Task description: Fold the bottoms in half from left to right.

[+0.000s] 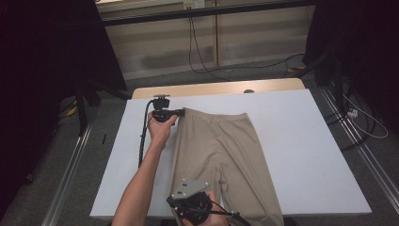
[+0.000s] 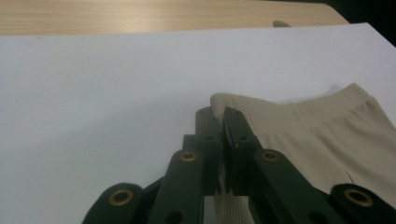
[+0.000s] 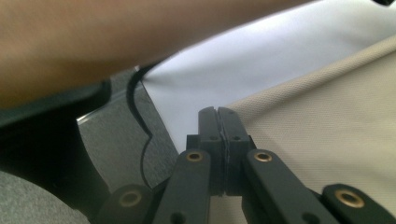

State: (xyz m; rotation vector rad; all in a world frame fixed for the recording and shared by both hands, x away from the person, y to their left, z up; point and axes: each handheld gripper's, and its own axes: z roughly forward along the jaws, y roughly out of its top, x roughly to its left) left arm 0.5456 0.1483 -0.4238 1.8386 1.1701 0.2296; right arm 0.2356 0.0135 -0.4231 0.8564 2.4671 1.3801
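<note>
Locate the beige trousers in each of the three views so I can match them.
High view: beige trousers lie mid-table, waistband far, legs toward the person.
Left gripper view: waistband corner at right, pinched between the jaws.
Right gripper view: fabric at right, edge between the jaws.
Shared landmark: the white table.

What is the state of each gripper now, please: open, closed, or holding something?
Left gripper: closed, holding the waistband corner of the beige trousers.
Right gripper: closed, holding the edge of the trouser leg near the table's front.
</note>
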